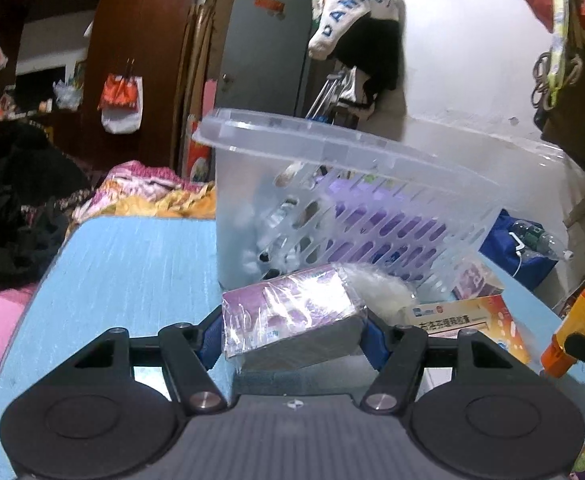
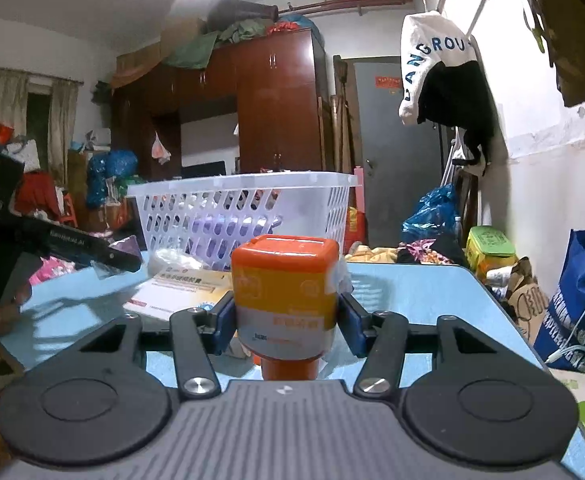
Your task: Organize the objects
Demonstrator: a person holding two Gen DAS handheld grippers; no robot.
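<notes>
Two hand-held grippers are loaded. Our left hand-held gripper [image 1: 292, 332] clamps a purple box wrapped in clear plastic [image 1: 288, 308] just above the blue worktop [image 1: 132, 280], close in front of the white slotted basket [image 1: 372, 184]. Our right hand-held gripper [image 2: 286, 320] squeezes an orange-capped bottle [image 2: 286, 292] over the worktop, the basket behind it and a flat orange-and-white box [image 1: 472, 320] lying between.

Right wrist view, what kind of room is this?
Probably a cluttered bedroom or living space in a home: a tall wooden wardrobe, a hoodie hanging on the wall, and a blue table holding a white basket.
</notes>
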